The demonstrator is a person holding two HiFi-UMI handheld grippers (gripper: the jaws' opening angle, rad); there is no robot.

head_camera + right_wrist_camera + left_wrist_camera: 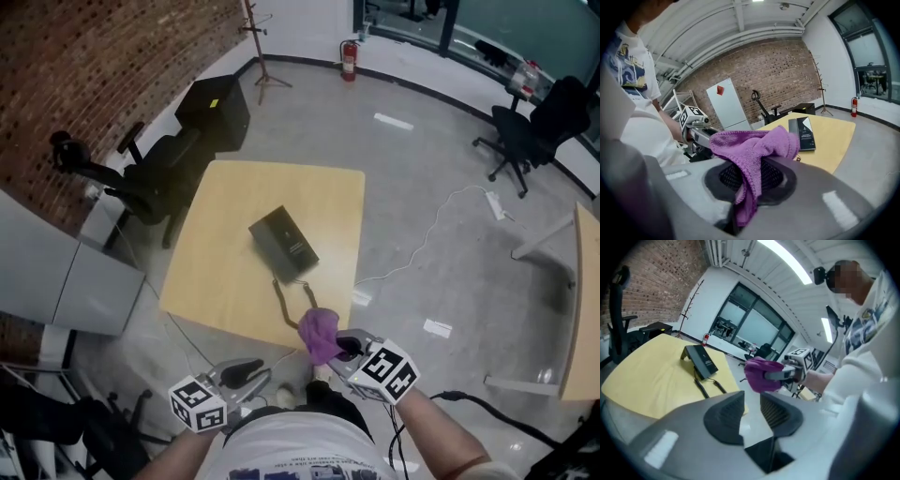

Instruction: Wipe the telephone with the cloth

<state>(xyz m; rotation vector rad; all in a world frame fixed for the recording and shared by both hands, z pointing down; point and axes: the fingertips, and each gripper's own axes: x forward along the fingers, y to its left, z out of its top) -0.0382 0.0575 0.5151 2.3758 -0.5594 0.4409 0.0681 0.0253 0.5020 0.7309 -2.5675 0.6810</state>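
Observation:
A black telephone (283, 244) lies near the middle of the yellow table (234, 197), and its coiled cord (281, 300) runs toward the near edge. My right gripper (343, 346) hangs just off that near edge, shut on a purple cloth (319, 334). In the right gripper view the cloth (752, 145) is bunched between the jaws and drapes down over them, with the telephone (805, 132) beyond. My left gripper (249, 371) sits lower left, off the table. Its jaws (752, 401) stand apart with nothing between them, and the telephone (702, 361) lies ahead of them.
A black office chair (141, 178) and a black cabinet (216, 111) stand at the table's far left by the brick wall. A white cable (422, 248) with a power strip (494, 203) runs over the floor to the right. Another chair (530, 131) and a second table (583, 300) are at the right.

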